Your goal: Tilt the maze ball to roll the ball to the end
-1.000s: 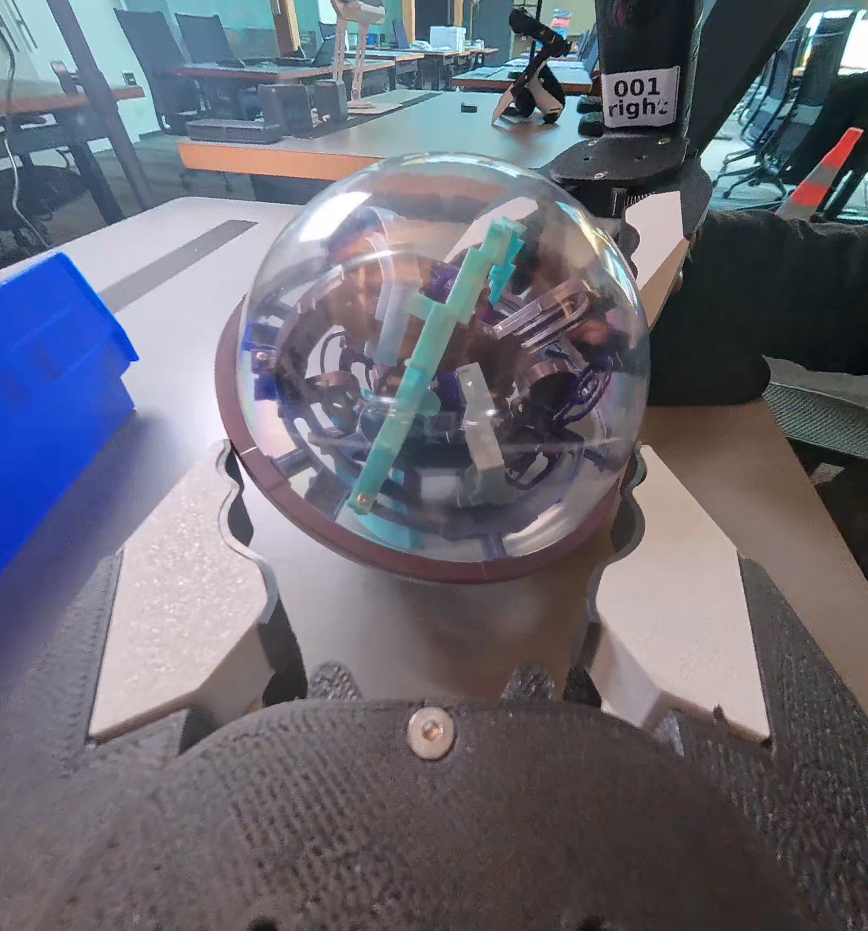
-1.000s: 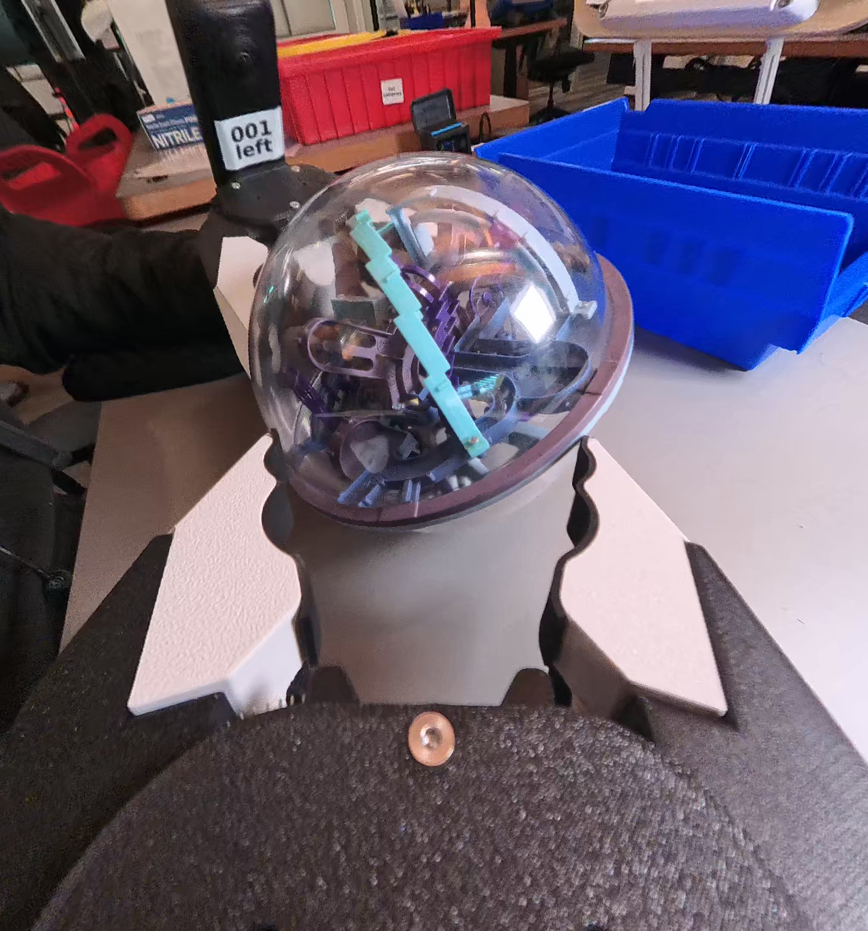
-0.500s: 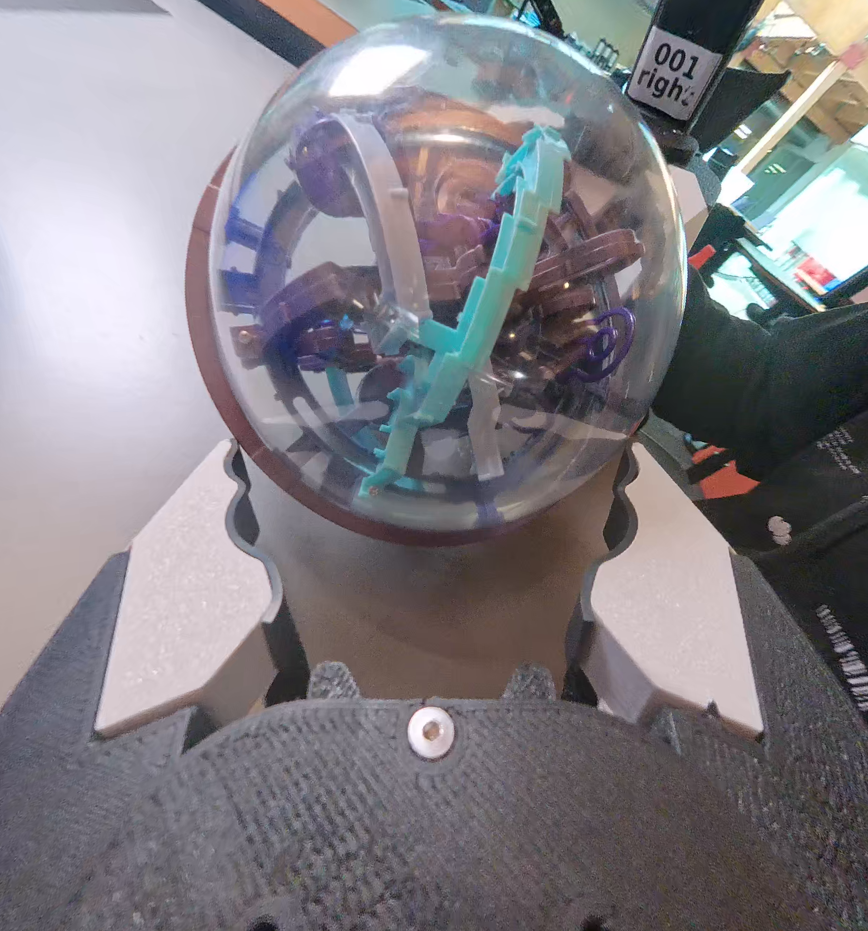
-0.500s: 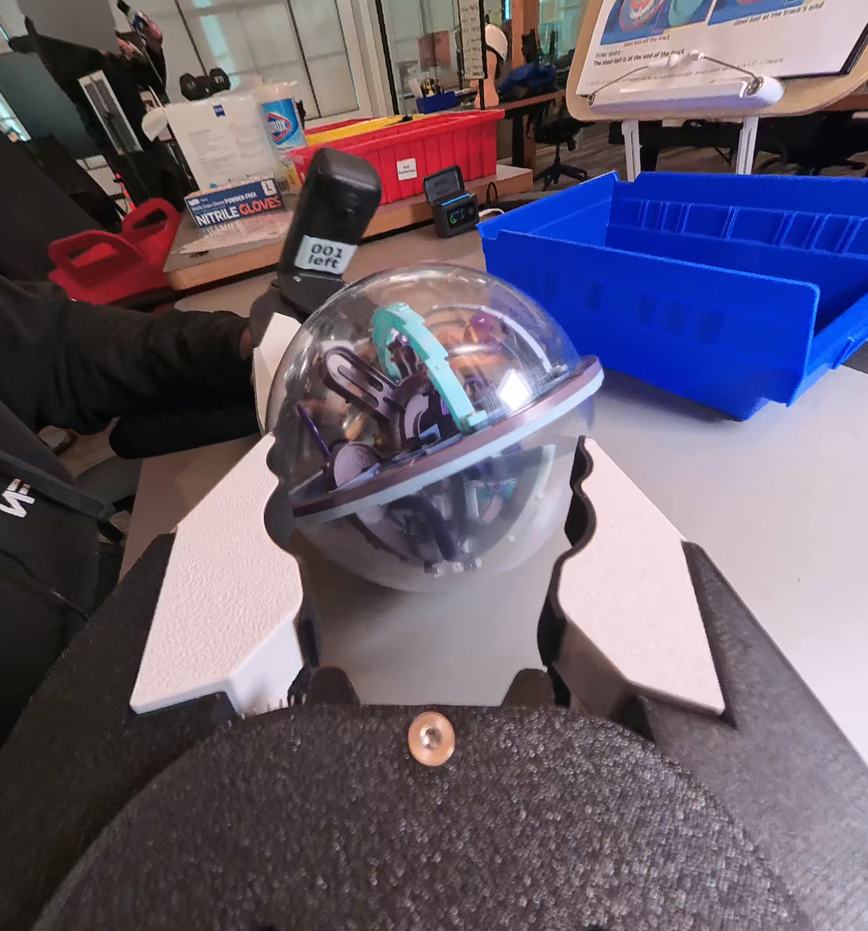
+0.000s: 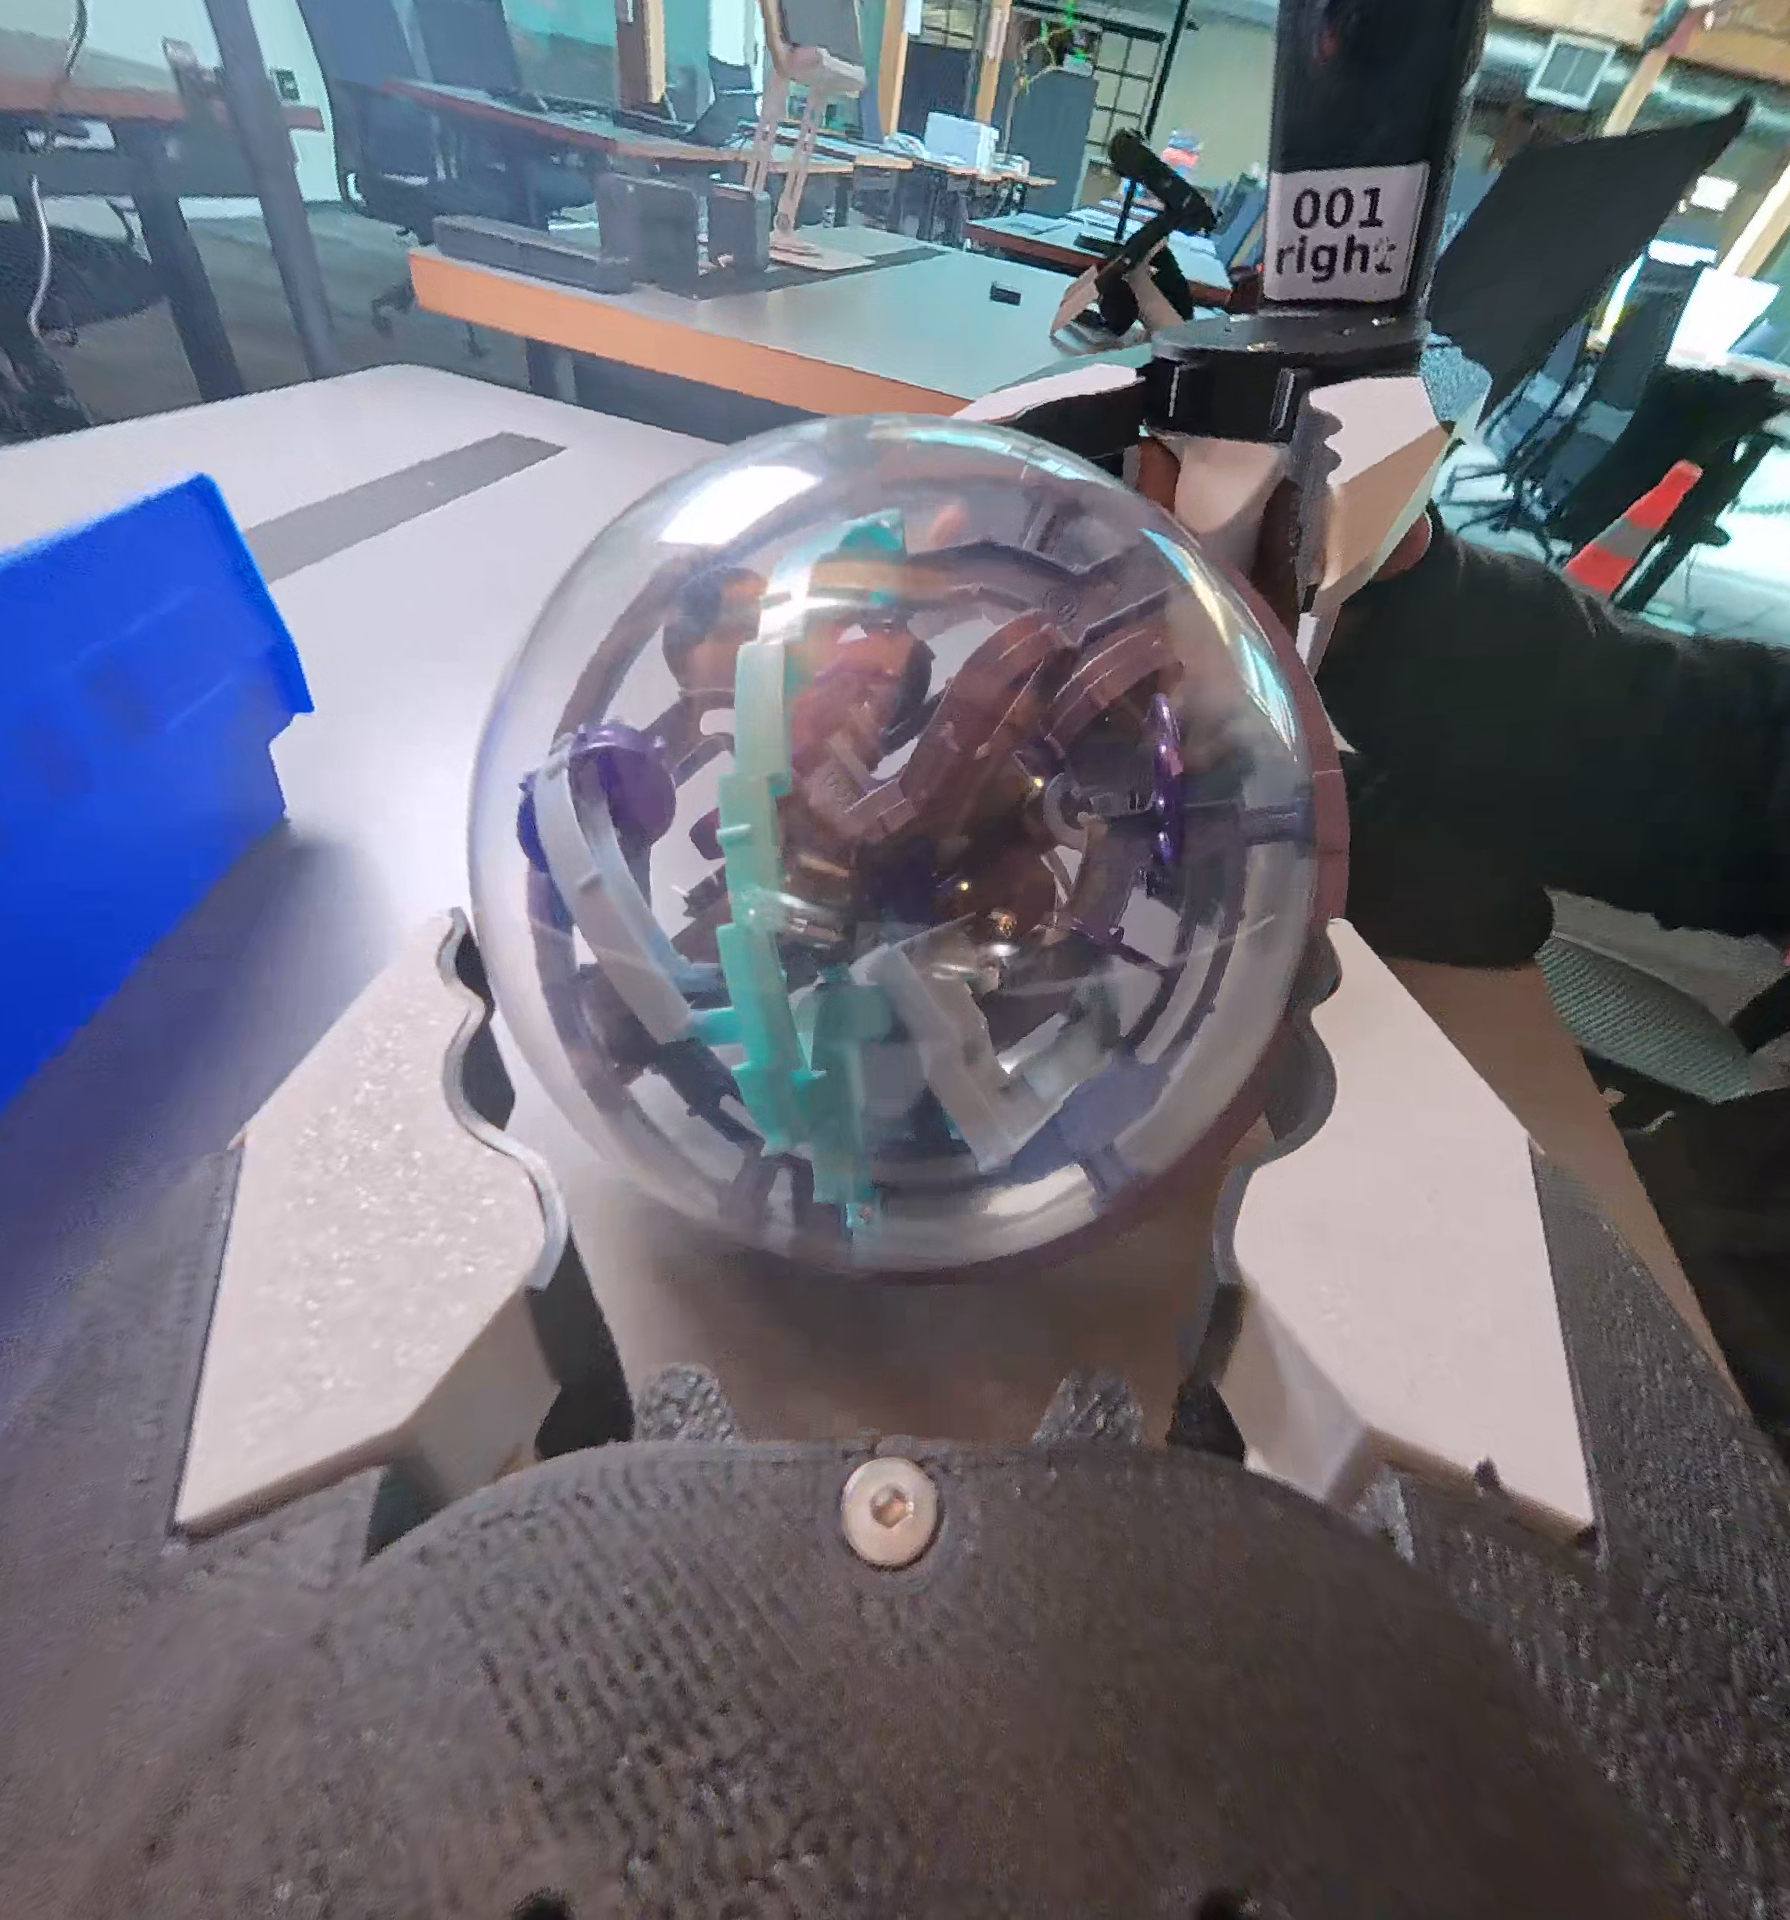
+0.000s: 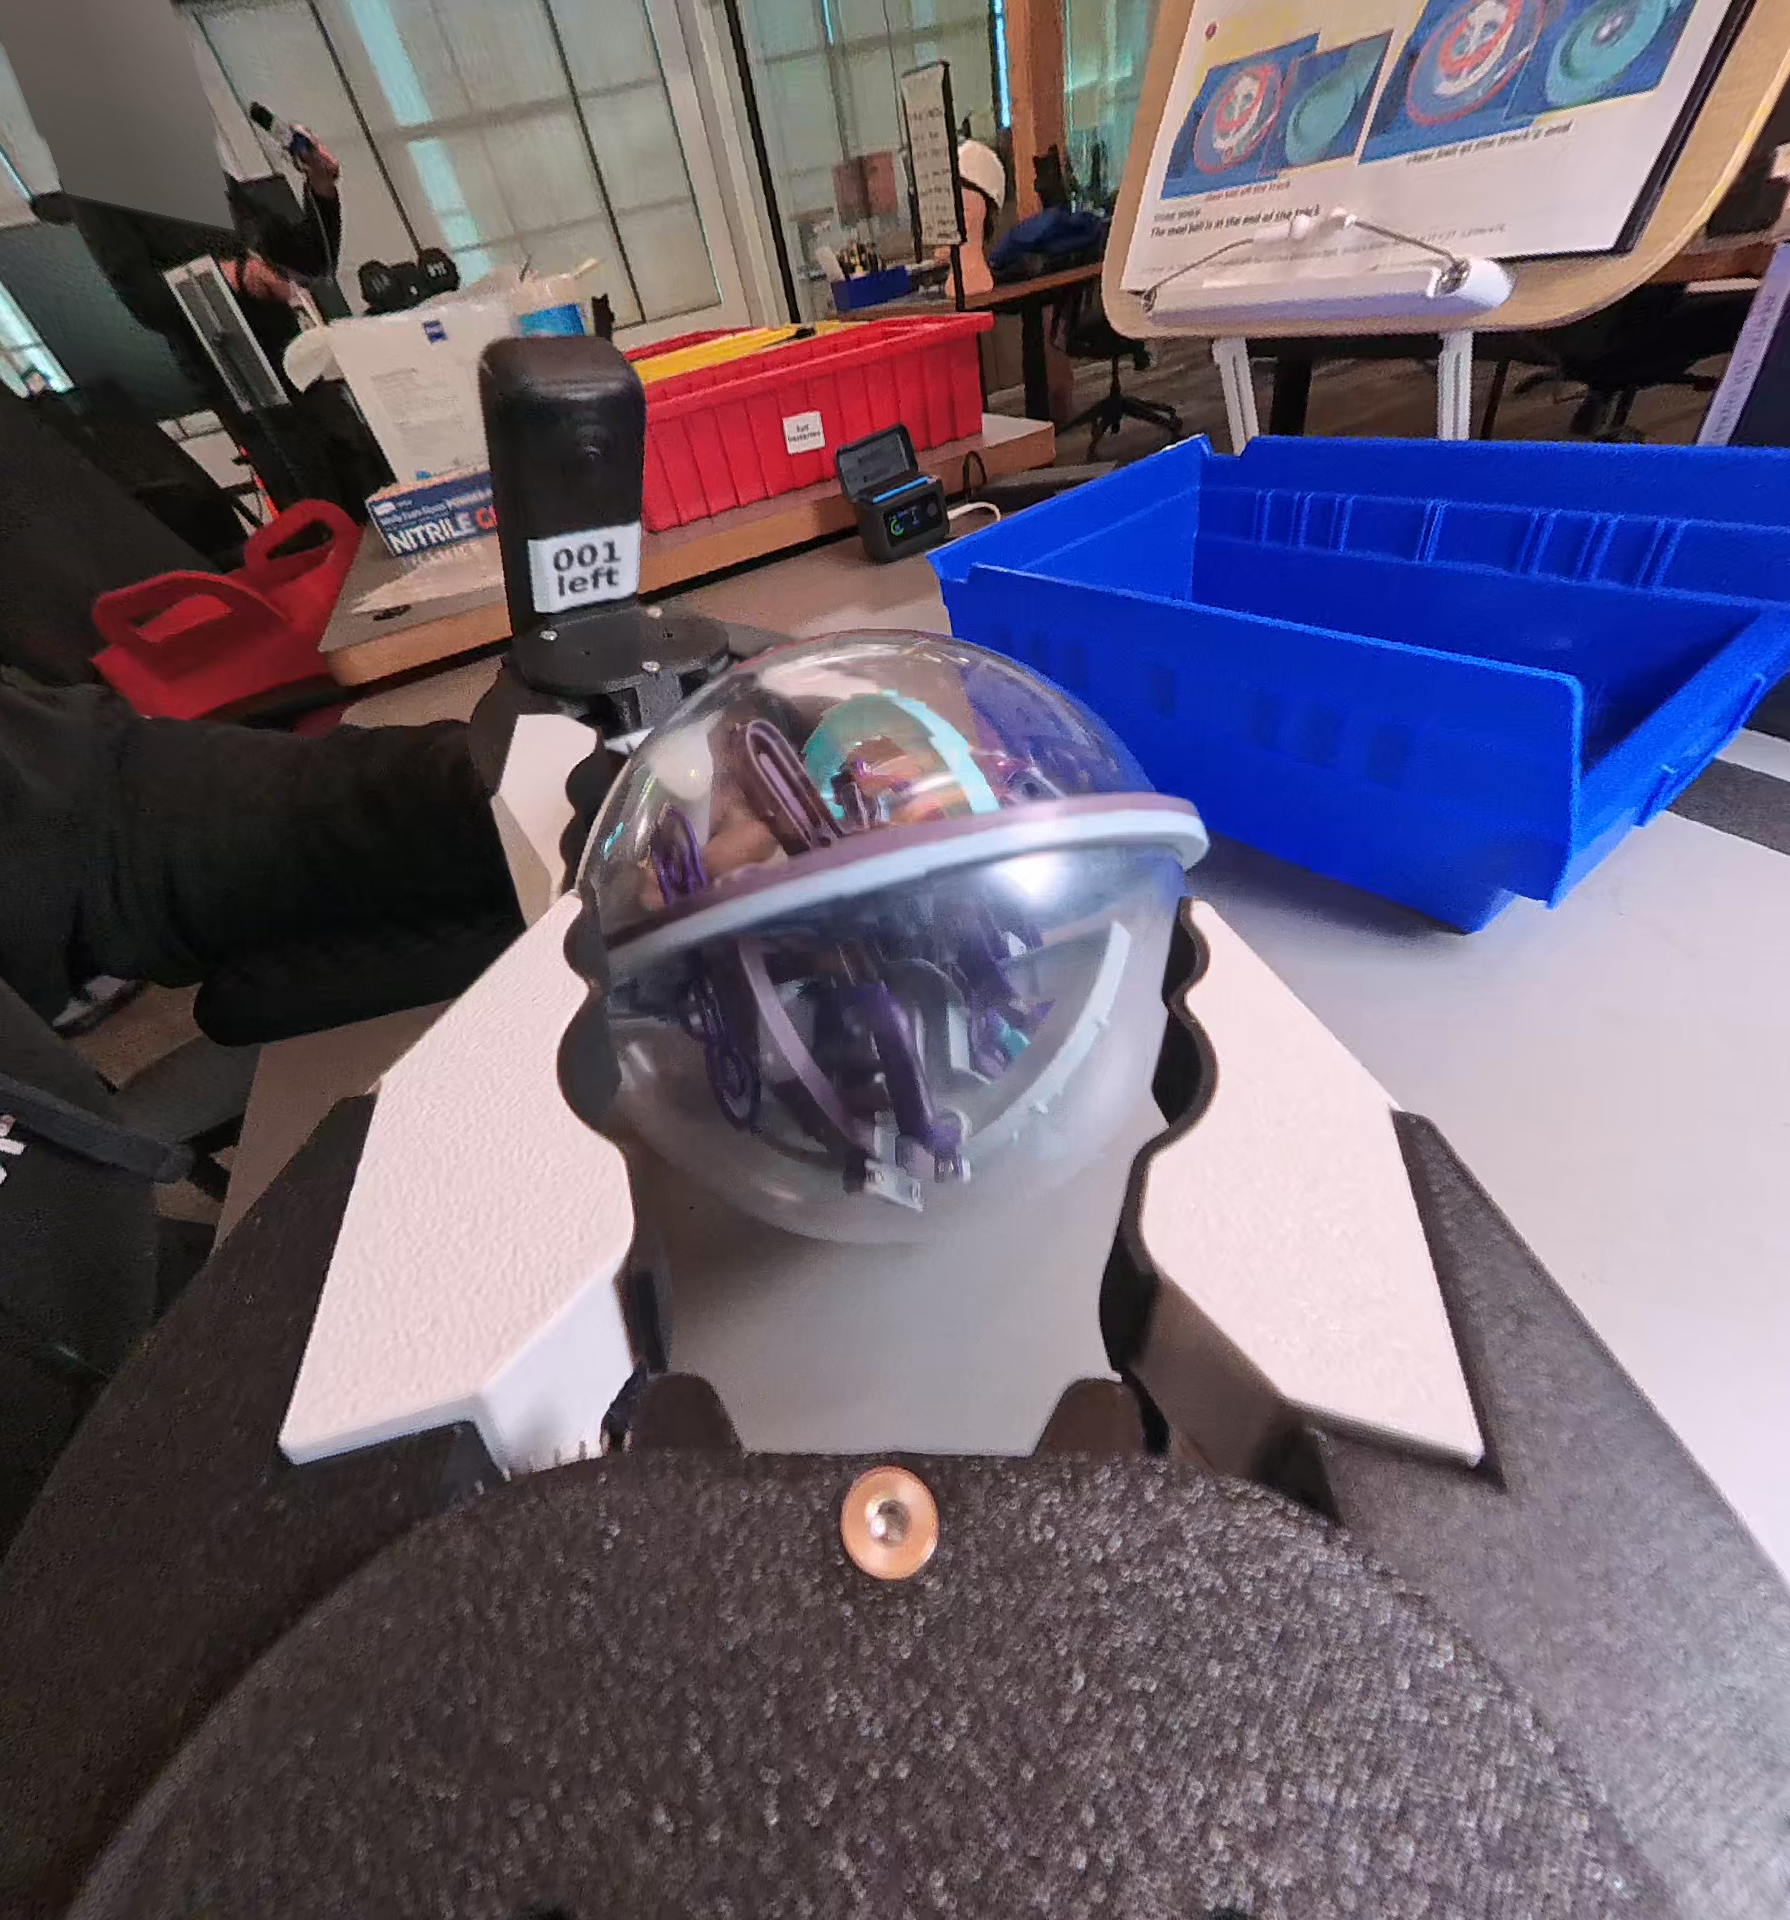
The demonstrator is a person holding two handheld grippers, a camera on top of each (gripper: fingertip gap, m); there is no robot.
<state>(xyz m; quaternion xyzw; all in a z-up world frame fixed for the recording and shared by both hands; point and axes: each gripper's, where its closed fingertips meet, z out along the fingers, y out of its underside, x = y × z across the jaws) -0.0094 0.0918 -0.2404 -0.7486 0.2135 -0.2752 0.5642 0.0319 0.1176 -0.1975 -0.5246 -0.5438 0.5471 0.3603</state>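
In the left wrist view, the maze ball (image 5: 901,842), a clear sphere with teal, purple and brown tracks inside, is seen between the two white fingers (image 5: 371,1226) of the left gripper (image 5: 896,997). The jaws are spread wide and both scalloped pads are pressed against the sphere's sides, so it is gripped. Beyond the ball, the right gripper (image 5: 1275,488) is seen against its far side, carried by a black-gloved hand (image 5: 1473,748). A blue bin (image 5: 91,769) stands to the left of the ball on the grey table (image 5: 392,488).

In the right wrist view, the maze ball (image 6: 870,935) is clamped between the right gripper's (image 6: 880,1018) white fingers (image 6: 486,1195), spread wide, with its purple seam ring tilted. The left gripper (image 6: 558,769) is seen behind the ball. The blue bin (image 6: 1390,665) stands to the ball's right on the table (image 6: 1597,1039).
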